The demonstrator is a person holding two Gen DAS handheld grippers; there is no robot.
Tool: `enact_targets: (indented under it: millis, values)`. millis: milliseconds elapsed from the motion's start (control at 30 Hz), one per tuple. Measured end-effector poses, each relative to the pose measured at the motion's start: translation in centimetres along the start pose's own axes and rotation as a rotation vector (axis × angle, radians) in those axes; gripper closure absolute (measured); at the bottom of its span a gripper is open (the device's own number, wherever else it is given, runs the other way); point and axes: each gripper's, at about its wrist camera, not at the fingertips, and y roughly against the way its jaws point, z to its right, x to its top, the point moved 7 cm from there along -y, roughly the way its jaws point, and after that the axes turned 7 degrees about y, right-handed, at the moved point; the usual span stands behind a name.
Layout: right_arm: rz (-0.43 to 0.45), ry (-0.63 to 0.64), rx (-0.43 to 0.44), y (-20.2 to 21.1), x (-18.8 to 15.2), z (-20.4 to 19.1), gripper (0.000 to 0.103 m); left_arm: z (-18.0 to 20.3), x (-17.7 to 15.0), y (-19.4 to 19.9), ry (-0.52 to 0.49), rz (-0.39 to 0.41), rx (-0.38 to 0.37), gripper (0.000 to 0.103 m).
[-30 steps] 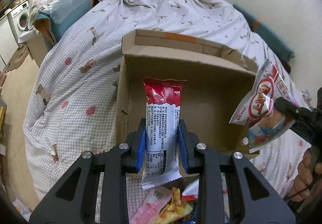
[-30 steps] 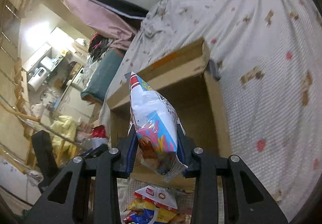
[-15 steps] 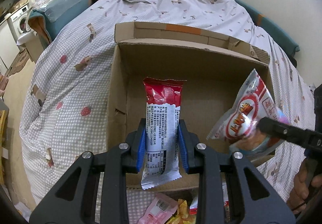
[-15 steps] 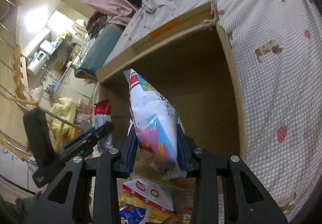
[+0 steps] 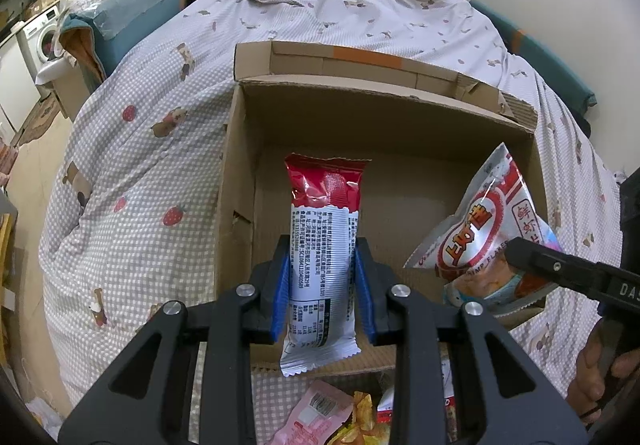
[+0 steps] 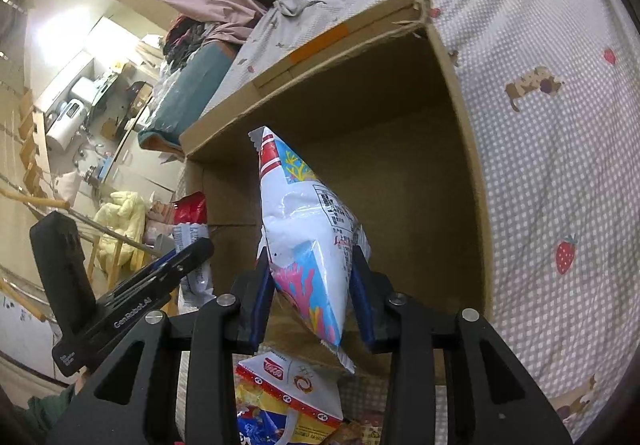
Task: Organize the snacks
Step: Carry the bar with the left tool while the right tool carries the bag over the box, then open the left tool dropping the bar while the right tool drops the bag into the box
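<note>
An open cardboard box lies on the bed. My left gripper is shut on a red-and-white snack bar, held upright over the box's near left part. My right gripper has a white shrimp-flakes bag between its blue pads. Its jaws are opening while the pads still touch the bag. That bag hangs over the box's near right corner. The right wrist view shows the box's right wall and, at left, the bar. The box's floor looks bare.
Several loose snack packets lie on the quilt just in front of the box, with a white-and-yellow packet among them. The checked quilt surrounds the box. A blue cushion sits far left. A hand grips the right tool.
Both grippers have come closer over the box. The right one has sunk and carried the shrimp-flakes bag from beside the box's right rim to over its opening.
</note>
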Motion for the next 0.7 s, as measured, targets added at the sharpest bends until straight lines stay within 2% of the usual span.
enact_targets:
  millis: [267, 300, 367, 400, 433, 467, 567, 600, 700]
  values:
    - [0.014, 0.030, -0.011, 0.2, 0.3, -0.3, 0.064, 0.3, 0.1, 0.5, -0.012, 0.013, -0.004, 0.076]
    - [0.019, 0.033, -0.011, 0.3, 0.4, -0.3, 0.064, 0.4, 0.2, 0.6, -0.014, 0.016, -0.003, 0.073]
    - [0.030, 0.046, -0.019, 0.5, 0.7, -0.5, 0.064, 0.5, 0.3, 0.9, -0.016, 0.027, -0.003, 0.055]
    - [0.037, 0.057, -0.029, 0.6, 0.8, -0.6, 0.064, 0.5, 0.4, 1.1, -0.015, 0.034, -0.004, 0.052]
    - [0.049, 0.077, -0.048, 0.9, 1.0, -0.8, 0.064, 0.5, 0.5, 1.3, -0.014, 0.044, -0.005, 0.044]
    - [0.059, 0.090, -0.061, 1.2, 1.2, -0.8, 0.061, 0.5, 0.6, 1.6, -0.011, 0.054, -0.010, 0.035]
    - [0.114, 0.118, -0.095, 2.3, 1.8, -1.1, 0.029, 0.5, 0.9, 2.3, -0.011, 0.084, -0.003, 0.018]
    - [0.135, 0.124, -0.098, 2.8, 2.0, -1.2, 0.023, 0.5, 1.0, 2.4, -0.012, 0.091, -0.001, 0.016]
    - [0.137, 0.148, -0.079, 3.0, 2.1, -1.8, 0.021, 0.6, 1.0, 2.7, -0.018, 0.090, -0.026, 0.016]
